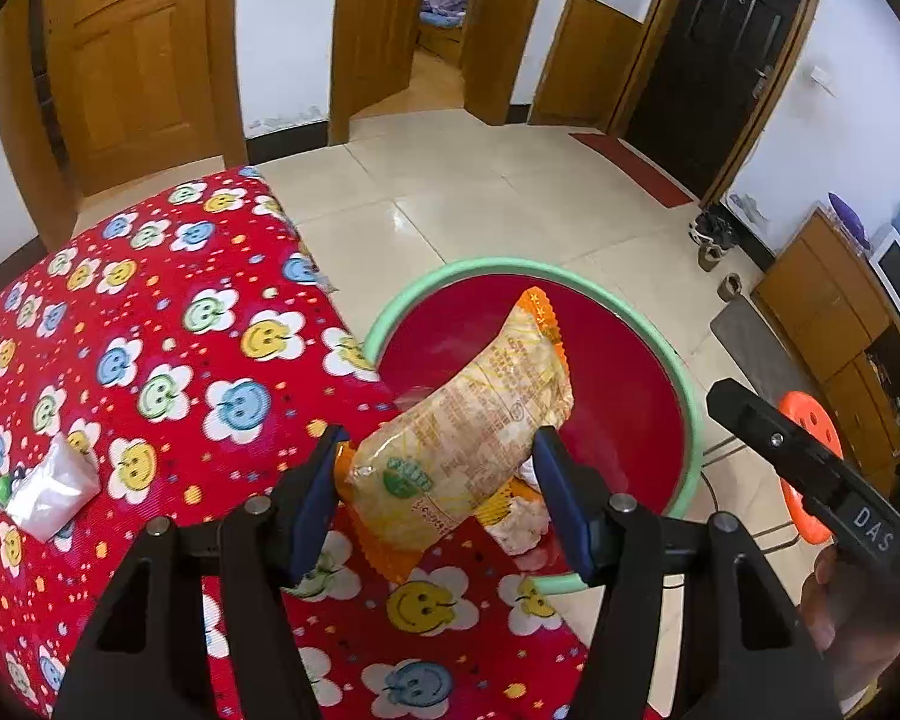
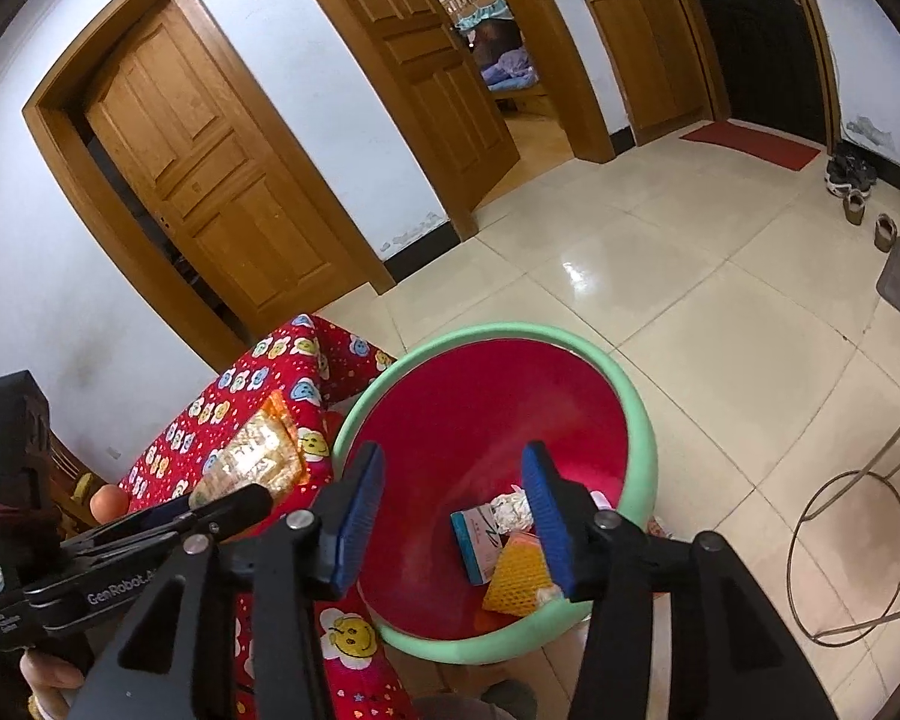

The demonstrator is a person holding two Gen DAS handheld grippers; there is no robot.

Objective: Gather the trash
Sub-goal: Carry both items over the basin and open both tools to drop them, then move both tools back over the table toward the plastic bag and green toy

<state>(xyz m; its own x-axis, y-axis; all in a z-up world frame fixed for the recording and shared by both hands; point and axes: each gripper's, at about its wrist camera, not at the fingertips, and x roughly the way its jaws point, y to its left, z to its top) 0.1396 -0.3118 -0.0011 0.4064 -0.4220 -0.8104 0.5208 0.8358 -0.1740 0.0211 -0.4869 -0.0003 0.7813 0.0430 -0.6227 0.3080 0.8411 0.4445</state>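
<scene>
My left gripper (image 1: 444, 480) is shut on a yellow-and-orange snack bag (image 1: 468, 414), its blue pads pressing the bag from both sides. The bag hangs over the table edge and the near rim of a bin (image 1: 510, 267) that is red inside with a green rim. The same snack bag (image 2: 252, 456) shows in the right wrist view. My right gripper (image 2: 456, 510) stands open above the bin (image 2: 636, 414) with nothing between its pads. Below it lie a teal box (image 2: 477, 540), a foil wad (image 2: 510, 510) and an orange wrapper (image 2: 519, 579). A crumpled white plastic bag (image 1: 54, 492) rests on the table.
The table wears a red cloth with smiley flowers (image 1: 168, 360), and the bin stands against its edge on the tiled floor. An orange stool (image 1: 807, 420) and a wire stand (image 2: 852, 540) are to the right. Wooden cabinets (image 1: 828, 312) line the right wall.
</scene>
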